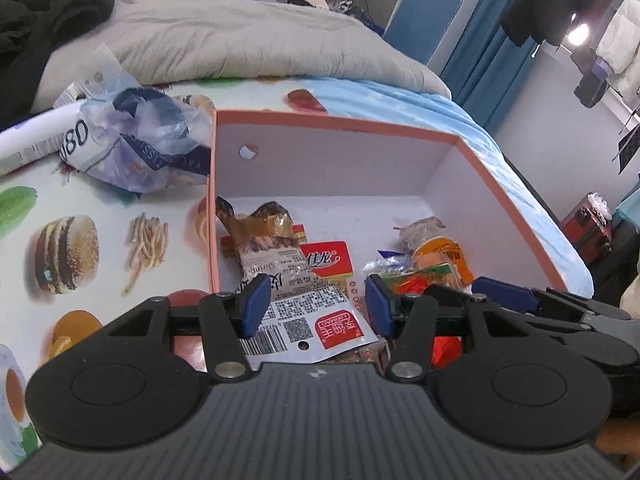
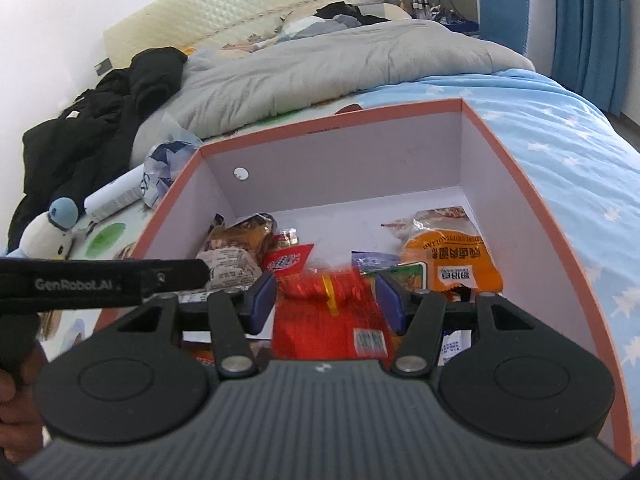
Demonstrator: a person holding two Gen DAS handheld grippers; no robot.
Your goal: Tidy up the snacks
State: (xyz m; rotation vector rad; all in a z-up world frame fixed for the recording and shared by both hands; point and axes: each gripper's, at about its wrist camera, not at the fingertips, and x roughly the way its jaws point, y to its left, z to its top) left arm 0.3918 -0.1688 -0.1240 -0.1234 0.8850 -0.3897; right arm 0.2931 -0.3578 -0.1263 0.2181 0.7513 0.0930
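Observation:
A pink-rimmed cardboard box (image 1: 336,120) (image 2: 332,120) with white walls stands on the bed and holds several snack packets. My left gripper (image 1: 316,306) is open above the box's near left part, over a white and clear packet with a barcode (image 1: 296,300). A small red packet (image 1: 328,260) lies beyond it. My right gripper (image 2: 326,304) is open over a shiny red packet (image 2: 328,312), blurred, between the fingers but not touching the pads. An orange packet (image 2: 452,260) lies at the right; it also shows in the left wrist view (image 1: 444,258).
A crumpled blue and white plastic bag (image 1: 144,140) and a white tube (image 1: 36,136) lie left of the box on a food-print mat (image 1: 80,240). A grey duvet (image 1: 240,40), black clothes (image 2: 100,128) and a penguin plush (image 2: 50,228) lie beyond.

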